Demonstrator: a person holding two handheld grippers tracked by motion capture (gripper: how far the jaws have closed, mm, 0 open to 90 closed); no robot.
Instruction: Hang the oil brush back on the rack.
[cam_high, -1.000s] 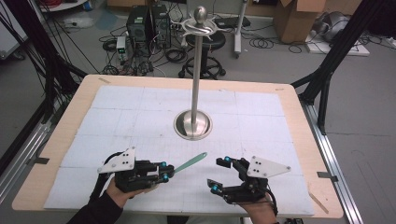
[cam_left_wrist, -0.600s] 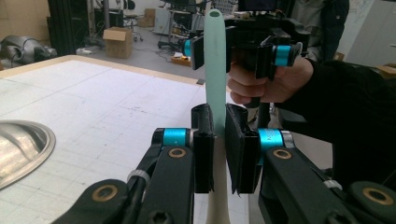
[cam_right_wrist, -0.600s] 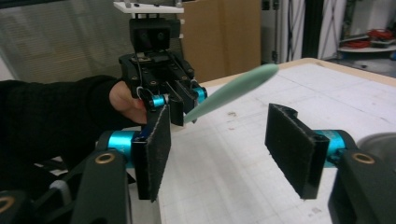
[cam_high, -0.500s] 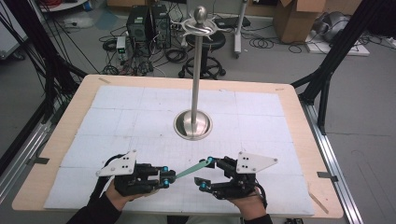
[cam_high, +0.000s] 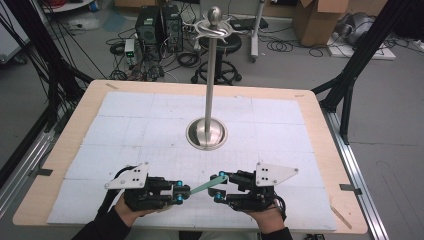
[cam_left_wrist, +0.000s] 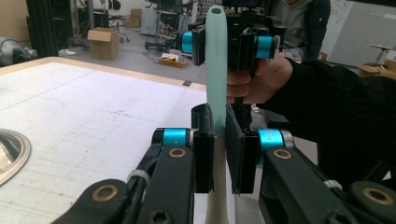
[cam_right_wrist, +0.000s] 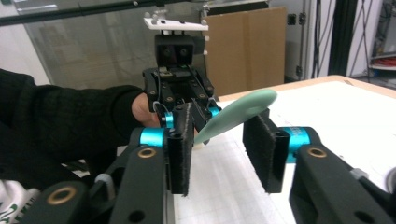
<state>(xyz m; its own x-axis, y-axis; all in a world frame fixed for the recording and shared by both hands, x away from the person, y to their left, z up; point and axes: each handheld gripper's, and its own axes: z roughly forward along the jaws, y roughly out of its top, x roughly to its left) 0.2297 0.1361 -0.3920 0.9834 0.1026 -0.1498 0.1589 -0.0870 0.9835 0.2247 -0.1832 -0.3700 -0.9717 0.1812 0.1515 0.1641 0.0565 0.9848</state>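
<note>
White gridded table (cam_high: 150, 125), steel stand (cam_high: 207, 132) behind.
Left gripper (cam_high: 183, 192) is clamping a mint spatula (cam_high: 205, 186); right gripper (cam_high: 219, 186) is closing around its blade, pads not yet pressing.

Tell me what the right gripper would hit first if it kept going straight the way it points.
The right gripper points at the left gripper. The green spatula already lies between its open, just closing jaws, so it would probably slide along that blade and then meet the left gripper's jaws.
</note>
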